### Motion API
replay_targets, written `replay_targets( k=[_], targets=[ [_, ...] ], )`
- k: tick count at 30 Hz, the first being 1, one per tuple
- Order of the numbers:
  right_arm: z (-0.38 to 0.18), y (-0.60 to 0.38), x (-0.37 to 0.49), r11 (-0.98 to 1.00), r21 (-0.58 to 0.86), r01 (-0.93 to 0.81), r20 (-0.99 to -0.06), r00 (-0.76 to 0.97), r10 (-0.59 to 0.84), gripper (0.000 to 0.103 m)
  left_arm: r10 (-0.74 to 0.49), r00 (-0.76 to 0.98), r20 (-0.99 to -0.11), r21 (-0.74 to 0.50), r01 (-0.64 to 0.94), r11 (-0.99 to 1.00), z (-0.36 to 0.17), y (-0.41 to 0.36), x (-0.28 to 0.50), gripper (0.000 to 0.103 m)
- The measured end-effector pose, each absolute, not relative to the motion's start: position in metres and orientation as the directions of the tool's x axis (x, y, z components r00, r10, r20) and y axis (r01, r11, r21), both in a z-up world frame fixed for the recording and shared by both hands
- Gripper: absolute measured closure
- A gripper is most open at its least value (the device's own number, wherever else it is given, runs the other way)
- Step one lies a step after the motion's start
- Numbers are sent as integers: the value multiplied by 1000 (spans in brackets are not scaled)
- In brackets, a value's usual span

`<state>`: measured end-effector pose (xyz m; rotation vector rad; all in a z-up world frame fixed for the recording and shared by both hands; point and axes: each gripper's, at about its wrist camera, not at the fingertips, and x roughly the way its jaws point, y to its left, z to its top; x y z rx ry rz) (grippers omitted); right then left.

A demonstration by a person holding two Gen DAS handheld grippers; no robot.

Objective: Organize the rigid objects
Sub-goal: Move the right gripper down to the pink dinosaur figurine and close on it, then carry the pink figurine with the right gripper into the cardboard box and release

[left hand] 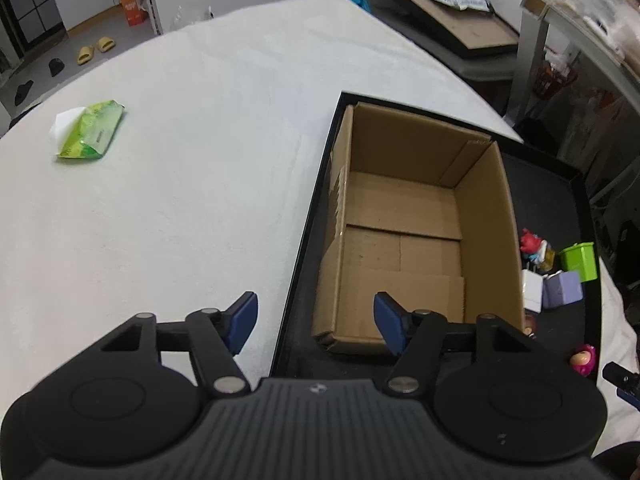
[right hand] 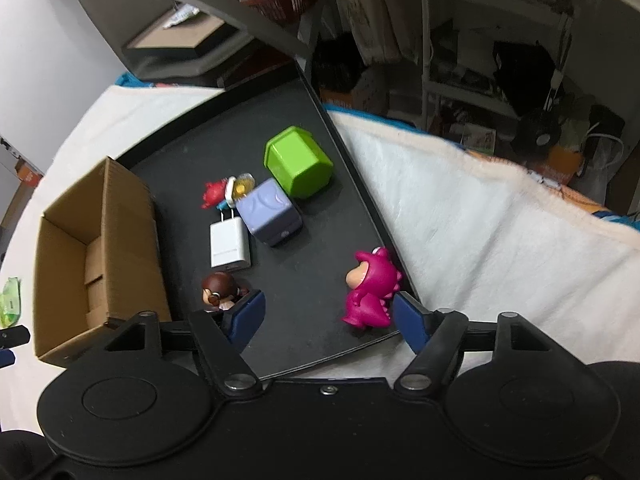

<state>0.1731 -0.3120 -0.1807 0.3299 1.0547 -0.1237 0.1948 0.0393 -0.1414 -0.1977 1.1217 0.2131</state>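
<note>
Two blue-padded gripper (right hand: 329, 316) fingers flanking pink figurine (right hand: 372, 288).

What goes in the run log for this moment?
left gripper: open, empty | right gripper: open, empty | cardboard box: empty | toys still on black tray

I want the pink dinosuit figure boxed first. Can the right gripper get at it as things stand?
Probably yes. The right gripper is open and empty, and the pink figure stands upright just ahead by its right finger, apart from the other toys, by the black tray's edge.
</note>
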Motion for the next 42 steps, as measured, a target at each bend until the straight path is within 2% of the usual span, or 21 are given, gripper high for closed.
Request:
replay_targets(
  k=[4, 7, 13, 18, 20, 21, 22, 23, 25, 42],
  targets=[
    [-193, -305, 185, 949, 181, 257, -889, 456, 46, 33, 65, 386, -920, -44, -269, 962, -153, 45, 206, 50],
    [-202, -301, 192, 951, 147, 272, -904, 426, 18, 33, 63, 366, -929, -42, -273, 961, -160, 49, 216, 53],
    [-218, -297, 210, 951, 83, 298, -925, 378, -37, 38, 28, 331, -943, -60, -252, 966, -176, 49, 228, 70],
    [-231, -296, 222, 952, 24, 306, -943, 323, -80, 38, 21, 308, -951, -62, -258, 964, -186, 50, 231, 73],
    [-237, -298, 227, 951, 11, 308, -947, 308, -88, 39, 6, 309, -951, -75, -250, 965, -187, 49, 231, 81],
    [-241, -299, 229, 951, 1, 310, -950, 297, -96, 46, 1, 310, -951, -79, -247, 966, -188, 50, 231, 82],
    [-245, -300, 230, 951, -8, 310, -953, 286, -101, 62, -6, 314, -950, -87, -246, 965, -188, 49, 230, 87],
    [-249, -302, 232, 950, -6, 313, -957, 273, -96, 69, -15, 318, -948, -98, -246, 964, -187, 50, 230, 92],
    [-249, -307, 231, 943, 21, 331, -959, 274, -75, 72, -4, 327, -945, -89, -246, 965, -185, 48, 229, 93],
    [-187, -275, 200, 968, 89, 233, -907, 420, -18, 72, -23, 372, -928, -110, -215, 970, -180, 51, 211, 92]
  ],
)
